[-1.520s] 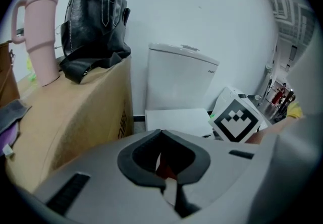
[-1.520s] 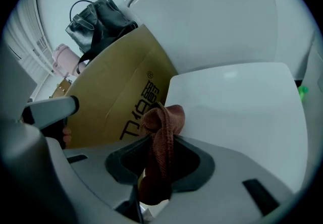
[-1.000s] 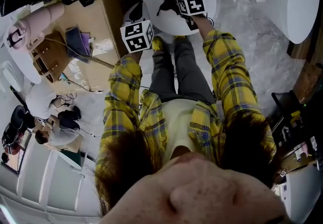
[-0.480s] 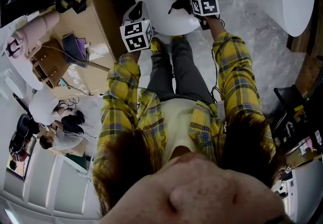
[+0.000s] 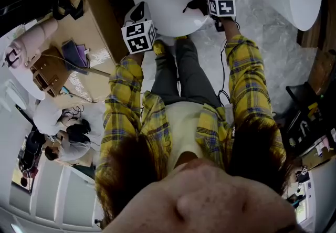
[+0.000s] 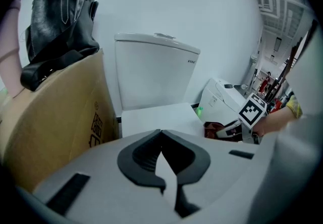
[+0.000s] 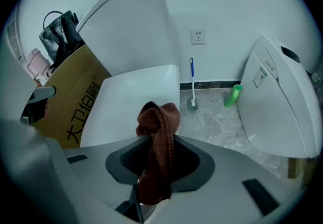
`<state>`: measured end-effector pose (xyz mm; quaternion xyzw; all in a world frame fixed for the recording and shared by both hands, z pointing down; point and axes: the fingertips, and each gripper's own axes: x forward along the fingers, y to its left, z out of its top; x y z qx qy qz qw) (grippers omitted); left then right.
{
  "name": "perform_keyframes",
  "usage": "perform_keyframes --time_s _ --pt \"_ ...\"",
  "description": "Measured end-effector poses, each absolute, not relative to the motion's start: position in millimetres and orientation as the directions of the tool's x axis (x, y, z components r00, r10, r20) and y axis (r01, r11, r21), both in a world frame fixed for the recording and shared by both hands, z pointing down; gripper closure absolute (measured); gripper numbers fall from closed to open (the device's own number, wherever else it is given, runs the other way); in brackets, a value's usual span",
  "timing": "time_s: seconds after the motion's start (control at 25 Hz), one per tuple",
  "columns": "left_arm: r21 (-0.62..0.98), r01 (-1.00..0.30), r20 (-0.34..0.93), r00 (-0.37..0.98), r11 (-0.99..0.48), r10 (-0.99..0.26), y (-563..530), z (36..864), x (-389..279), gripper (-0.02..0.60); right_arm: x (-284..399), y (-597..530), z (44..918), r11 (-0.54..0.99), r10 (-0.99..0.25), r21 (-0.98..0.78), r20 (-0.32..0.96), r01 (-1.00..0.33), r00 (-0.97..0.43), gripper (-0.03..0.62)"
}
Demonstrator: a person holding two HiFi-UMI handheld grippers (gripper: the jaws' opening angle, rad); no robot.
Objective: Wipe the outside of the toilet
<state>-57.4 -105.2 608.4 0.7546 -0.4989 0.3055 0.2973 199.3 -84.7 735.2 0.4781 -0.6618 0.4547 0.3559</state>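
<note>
So that the toilet (image 7: 128,99) can be wiped, the right gripper (image 7: 161,138) pinches a brown cloth (image 7: 159,116), while the left gripper (image 6: 161,134) is closed, empty

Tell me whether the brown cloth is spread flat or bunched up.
Bunched up. The brown cloth is a twisted wad clamped in the right gripper, its knotted end poking out beyond the jaws.

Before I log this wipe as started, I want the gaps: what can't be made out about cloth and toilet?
- Whether the brown cloth, clamped in the right gripper, touches the toilet lid: right gripper view shows it only in front; head view too small.
- The toilet bowl and base: covered by the lid in head view, by gripper bodies in both gripper views.
- Any marks on the tank: too blurred, left gripper view.
</note>
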Motion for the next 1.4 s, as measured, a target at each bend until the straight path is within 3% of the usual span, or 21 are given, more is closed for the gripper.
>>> perform_keyframes --time_s 0.24,0.68,0.96,1.4 --pt "0.147 -0.933 0.751 0.322 -0.330 -0.576 -105.4 605.4 -54.5 0.574 194.7 -80.6 716.3 0.152 -0.341 -0.275 0.887 -0.949 -0.312 0.468" --pt "0.136 -0.950 0.744 0.285 -0.281 -0.605 -95.9 595.0 -83.5 0.574 95.7 -65.5 651.1 0.332 -0.378 -0.397 0.775 -0.856 -0.506 0.468" --pt "0.139 -0.959 0.738 0.266 -0.245 -0.621 -83.3 593.0 -103.3 0.574 24.1 -55.8 637.2 0.417 -0.319 -0.472 0.724 -0.777 -0.611 0.468" --pt "0.168 -0.952 0.705 0.297 -0.254 -0.644 -62.7 591.4 -109.6 0.574 -48.3 -21.5 669.3 0.470 -0.169 -0.529 0.732 -0.707 -0.660 0.468"
